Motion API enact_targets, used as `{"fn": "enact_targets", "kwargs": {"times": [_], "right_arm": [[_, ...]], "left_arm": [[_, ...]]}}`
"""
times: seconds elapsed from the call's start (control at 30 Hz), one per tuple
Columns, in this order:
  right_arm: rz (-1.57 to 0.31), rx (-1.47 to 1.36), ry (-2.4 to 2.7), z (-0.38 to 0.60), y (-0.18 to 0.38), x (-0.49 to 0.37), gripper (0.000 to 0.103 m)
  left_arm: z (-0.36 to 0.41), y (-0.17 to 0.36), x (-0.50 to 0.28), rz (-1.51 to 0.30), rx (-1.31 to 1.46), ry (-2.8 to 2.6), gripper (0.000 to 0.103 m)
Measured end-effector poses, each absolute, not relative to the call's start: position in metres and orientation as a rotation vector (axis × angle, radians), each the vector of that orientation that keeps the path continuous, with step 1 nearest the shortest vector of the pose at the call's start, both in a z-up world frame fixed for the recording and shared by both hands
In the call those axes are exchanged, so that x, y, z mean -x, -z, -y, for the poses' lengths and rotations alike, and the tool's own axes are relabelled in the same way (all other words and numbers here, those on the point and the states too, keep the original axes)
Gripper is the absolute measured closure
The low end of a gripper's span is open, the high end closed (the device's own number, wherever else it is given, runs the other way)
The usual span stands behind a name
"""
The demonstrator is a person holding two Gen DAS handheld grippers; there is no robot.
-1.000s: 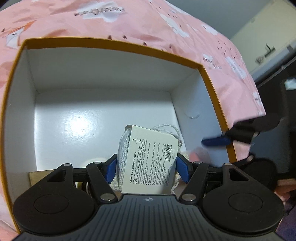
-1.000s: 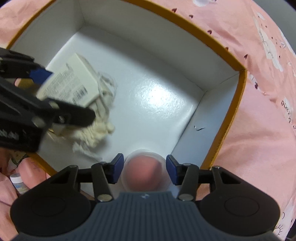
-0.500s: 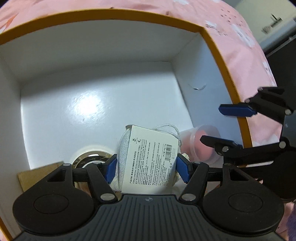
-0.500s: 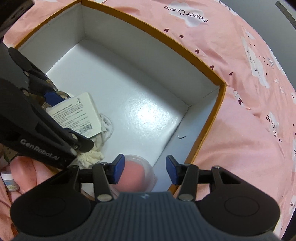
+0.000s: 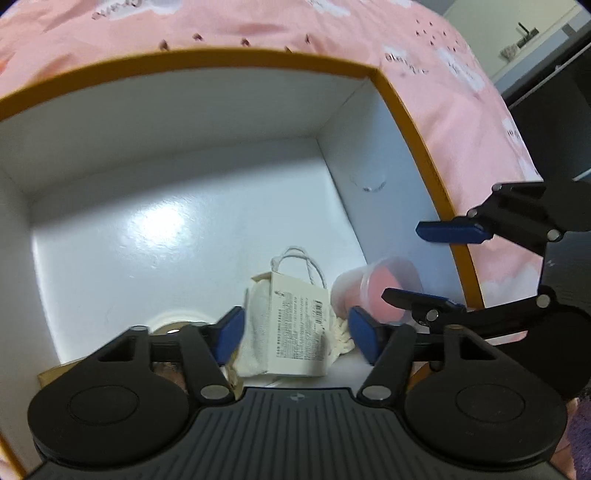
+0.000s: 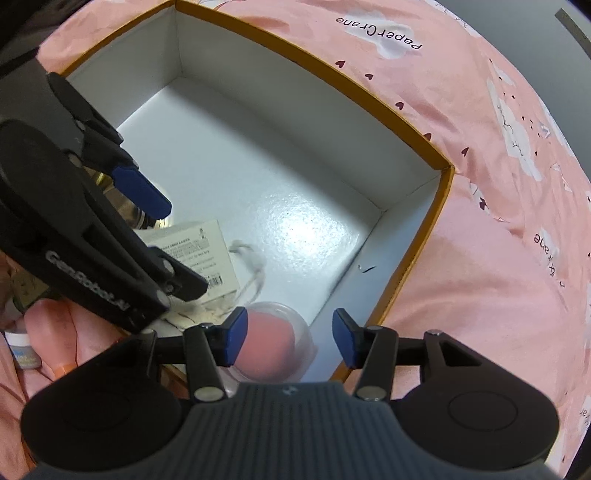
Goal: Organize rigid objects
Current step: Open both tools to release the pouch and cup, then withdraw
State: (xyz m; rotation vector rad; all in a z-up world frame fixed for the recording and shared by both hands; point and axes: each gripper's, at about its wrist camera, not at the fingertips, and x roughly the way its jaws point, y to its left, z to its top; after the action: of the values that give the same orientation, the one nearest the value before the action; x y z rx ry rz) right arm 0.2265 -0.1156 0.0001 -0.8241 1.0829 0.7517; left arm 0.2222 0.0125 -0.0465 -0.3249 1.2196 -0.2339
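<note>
Two surfaces fill both views: a pink bedsheet printed with white clouds, and, at two o'clock in the left wrist view, dark furniture below a pale wall.

An open box with an orange rim and a glossy white inside rests on the bedsheet.

Contents of the box:
- A cream cloth pouch with a drawstring and a printed paper label lies on the floor at six o'clock in the left wrist view.
- A clear plastic cup holding a pink sponge lies tipped just beside the pouch, at its three o'clock, against the box wall.
- A shiny round metal tin sits at the pouch's nine o'clock.
- A brown card lies at the tin's eight o'clock.

Outside the box, a small white jar rests on the bedsheet at eight o'clock in the right wrist view.

The left gripper straddles the pouch with its jaws closing; a gap shows at the right pad, so nothing is gripped. The right gripper stands about half open over the cup, one pad level with its side and the other clear, holding nothing.
</note>
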Motion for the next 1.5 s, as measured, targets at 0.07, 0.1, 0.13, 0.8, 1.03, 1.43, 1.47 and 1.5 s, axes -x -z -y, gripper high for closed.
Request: {"fn": "enact_targets", "kwargs": {"times": [0.07,0.1,0.13,0.8,1.03,1.43,1.47,1.5], "right_arm": [[-1.082,0.801,-0.755,0.114,-0.001,-0.228,0.053],[-1.087,0.784,-0.762,0.114,-0.001,-0.229,0.053],[-1.095,0.763,-0.77,0.113,-0.002,-0.23,0.054],[-1.165,0.67,-0.792,0.101,0.024,-0.248,0.057],[-1.156,0.666,-0.784,0.102,0.021,-0.241,0.06],[-1.048,0.526,-0.743,0.123,-0.01,-0.203,0.052],[-1.037,0.493,-0.737,0.126,-0.013,-0.198,0.052],[-1.028,0.472,-0.731,0.129,-0.016,-0.194,0.052]], "left_arm": [[-0.018,0.041,-0.215,-1.197,0.334,0.221,0.045],[-0.021,0.04,-0.212,-1.195,0.346,0.215,0.05],[-0.025,0.039,-0.208,-1.196,0.357,0.209,0.055],[-0.031,0.072,-0.203,-1.273,0.435,0.212,0.081],[-0.022,0.066,-0.197,-1.246,0.367,0.18,0.081],[-0.011,0.001,-0.117,-0.897,0.226,0.09,0.071],[-0.009,-0.002,-0.11,-0.879,0.203,0.075,0.07],[-0.009,-0.004,-0.103,-0.865,0.187,0.067,0.067]]}}
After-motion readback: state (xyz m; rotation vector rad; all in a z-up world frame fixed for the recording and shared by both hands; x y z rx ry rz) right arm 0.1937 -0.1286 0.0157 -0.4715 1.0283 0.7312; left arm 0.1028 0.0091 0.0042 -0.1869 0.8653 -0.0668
